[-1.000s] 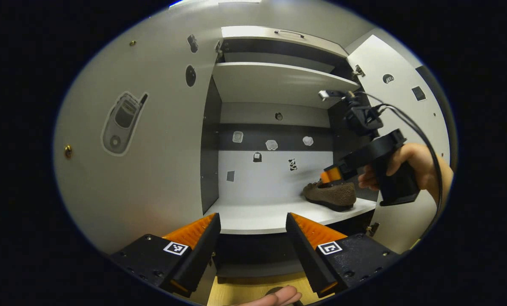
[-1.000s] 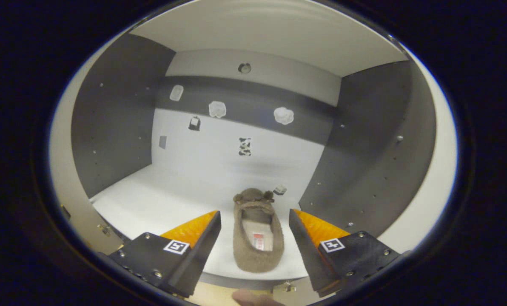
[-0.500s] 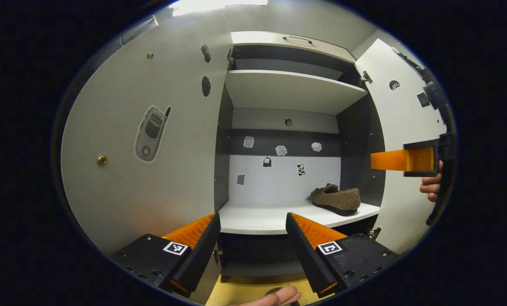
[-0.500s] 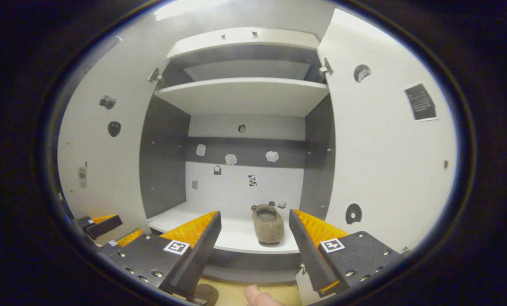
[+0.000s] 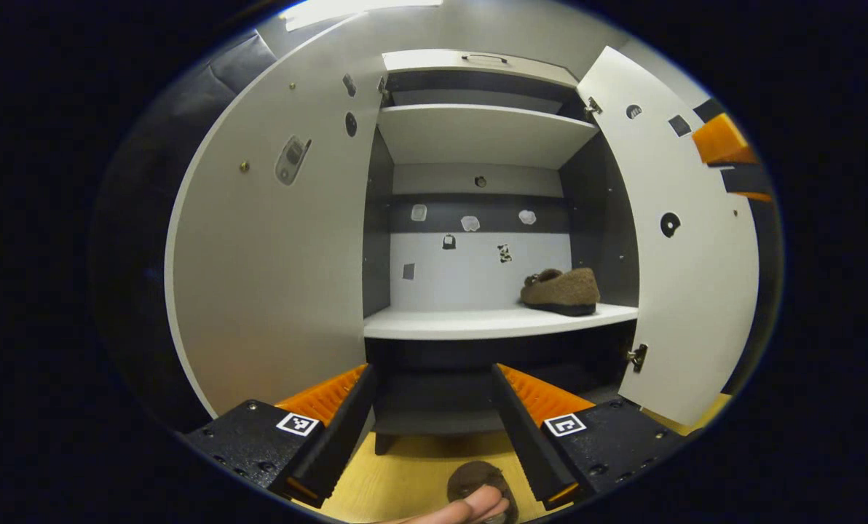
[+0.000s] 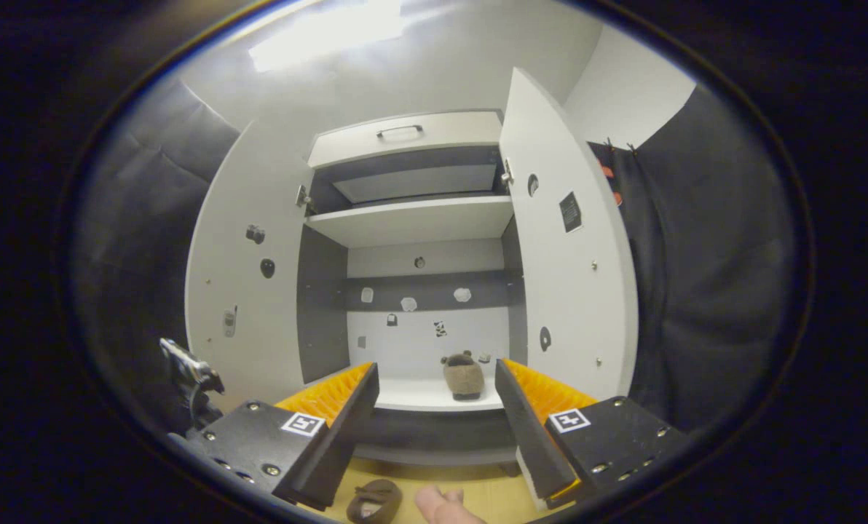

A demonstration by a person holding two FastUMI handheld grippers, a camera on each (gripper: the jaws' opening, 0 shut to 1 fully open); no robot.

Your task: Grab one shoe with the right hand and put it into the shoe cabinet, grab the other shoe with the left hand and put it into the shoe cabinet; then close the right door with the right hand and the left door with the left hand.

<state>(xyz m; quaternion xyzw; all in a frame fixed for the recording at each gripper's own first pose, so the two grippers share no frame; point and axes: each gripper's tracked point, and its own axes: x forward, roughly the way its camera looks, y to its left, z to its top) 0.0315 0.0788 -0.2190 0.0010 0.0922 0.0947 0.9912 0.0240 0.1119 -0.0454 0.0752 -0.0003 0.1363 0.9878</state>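
A brown fuzzy shoe (image 5: 559, 288) rests on the right end of the cabinet's white shelf (image 5: 478, 322), toe pointing left. In the right gripper view the same shoe (image 6: 464, 374) sits far ahead on the shelf (image 6: 412, 397). A second brown shoe (image 5: 478, 479) lies on the wooden floor just below my left gripper (image 5: 434, 429), which is open and holds nothing. From the right gripper view that floor shoe (image 6: 373, 499) is low and left. My right gripper (image 6: 438, 429) is open and holds nothing, well back from the cabinet. The right gripper (image 5: 729, 156) also appears beyond the right door's edge.
Both cabinet doors stand wide open: the left door (image 5: 274, 262) and the right door (image 5: 685, 247). An upper shelf (image 5: 478, 131) and a handled drawer front (image 6: 405, 138) top the cabinet. A thumb (image 5: 470, 506) shows at the bottom edge. Dark cloth wall (image 6: 703, 291) hangs to the right.
My right gripper has drawn back from the shoe, leaving it on the shelf, and both grippers have pulled away from the cabinet. The floor shoe has come into view.
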